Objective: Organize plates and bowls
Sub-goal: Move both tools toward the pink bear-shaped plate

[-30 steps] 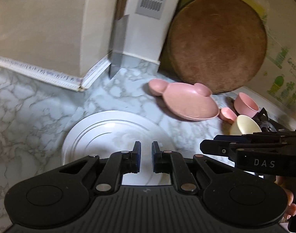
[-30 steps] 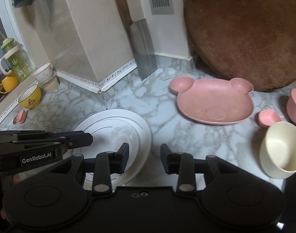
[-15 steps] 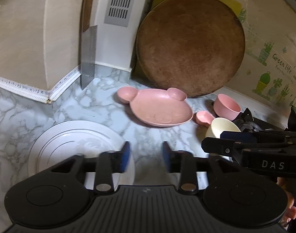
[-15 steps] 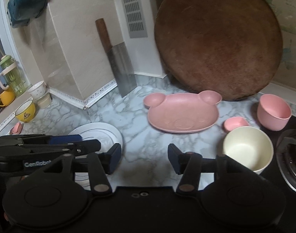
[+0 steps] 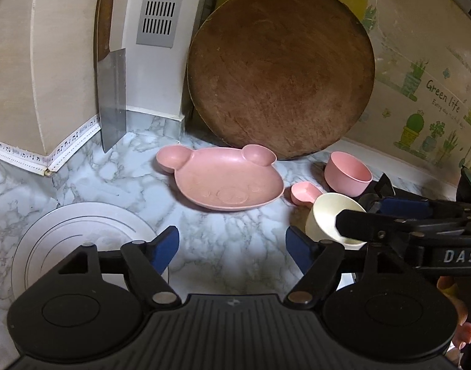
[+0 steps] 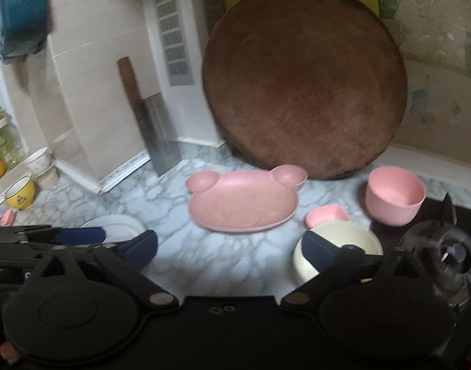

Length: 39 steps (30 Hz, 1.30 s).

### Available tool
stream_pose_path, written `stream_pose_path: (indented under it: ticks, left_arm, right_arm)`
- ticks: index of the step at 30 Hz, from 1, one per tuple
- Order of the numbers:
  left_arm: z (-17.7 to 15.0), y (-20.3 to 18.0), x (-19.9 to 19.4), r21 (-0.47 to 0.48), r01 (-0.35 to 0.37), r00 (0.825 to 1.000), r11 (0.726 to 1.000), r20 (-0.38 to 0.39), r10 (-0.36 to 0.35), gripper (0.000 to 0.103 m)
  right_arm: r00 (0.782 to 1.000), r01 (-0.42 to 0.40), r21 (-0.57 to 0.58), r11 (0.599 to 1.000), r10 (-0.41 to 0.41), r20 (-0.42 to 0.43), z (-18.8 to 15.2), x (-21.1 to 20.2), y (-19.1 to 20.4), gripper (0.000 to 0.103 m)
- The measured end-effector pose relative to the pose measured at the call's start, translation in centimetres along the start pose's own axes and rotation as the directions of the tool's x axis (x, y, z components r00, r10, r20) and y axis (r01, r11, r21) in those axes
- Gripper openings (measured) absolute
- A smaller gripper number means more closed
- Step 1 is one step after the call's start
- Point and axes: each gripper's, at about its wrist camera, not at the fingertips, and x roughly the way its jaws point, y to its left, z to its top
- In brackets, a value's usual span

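Note:
A white round plate lies flat on the marble counter at the lower left; only a sliver of the white plate shows in the right wrist view. A pink bear-shaped plate sits mid-counter. To its right stand a tiny pink dish, a cream bowl and a pink bowl. My left gripper hangs over bare counter, jaws opening, nothing between them. My right gripper is opening wide, empty, its right finger overlapping the cream bowl.
A large round brown chopping board leans on the back wall, with a cleaver propped in the corner to its left. A gas burner sits at the right. Yellow mugs and jars stand on the far left ledge.
Both grippers drew back and swung right, away from the white plate, which stays flat on the counter. Both sets of jaws went from nearly shut to wide apart.

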Motion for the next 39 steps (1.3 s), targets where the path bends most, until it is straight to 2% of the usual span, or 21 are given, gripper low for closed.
stream_pose_path:
  ticks: [5, 15, 20, 26, 39]
  left_arm:
    - [1.3, -0.5, 1.4, -0.018, -0.004, 1.000, 1.000, 0.005, 0.004, 0.077]
    - [5.3, -0.1, 5.5, -0.023, -0.082, 0.997, 0.996, 0.001, 0.082, 0.077]
    - [7.0, 1.1, 8.1, -0.022, -0.109, 0.993, 0.994, -0.037, 0.108, 0.077]
    - [8.4, 2.2, 10.9, -0.008, -0.145, 0.987, 0.989, -0.076, 0.144, 0.077]
    - [10.0, 5.1, 18.0, -0.025, -0.158, 0.962, 0.987, -0.230, 0.148, 0.077]
  right_arm:
    - [0.999, 0.027, 0.002, 1.000, -0.027, -0.020, 1.4, 1.6, -1.5, 0.103]
    - [0.994, 0.083, -0.003, 0.997, -0.083, -0.068, 4.2, 5.9, -3.5, 0.103]
    - [0.989, 0.119, -0.049, 0.992, -0.123, -0.085, 4.9, 8.5, -3.9, 0.103]
    - [0.985, 0.117, -0.080, 0.990, -0.126, -0.114, 5.8, 11.4, -3.8, 0.102]
    - [0.958, 0.134, -0.070, 0.989, -0.147, -0.247, 7.3, 18.9, -4.8, 0.097]
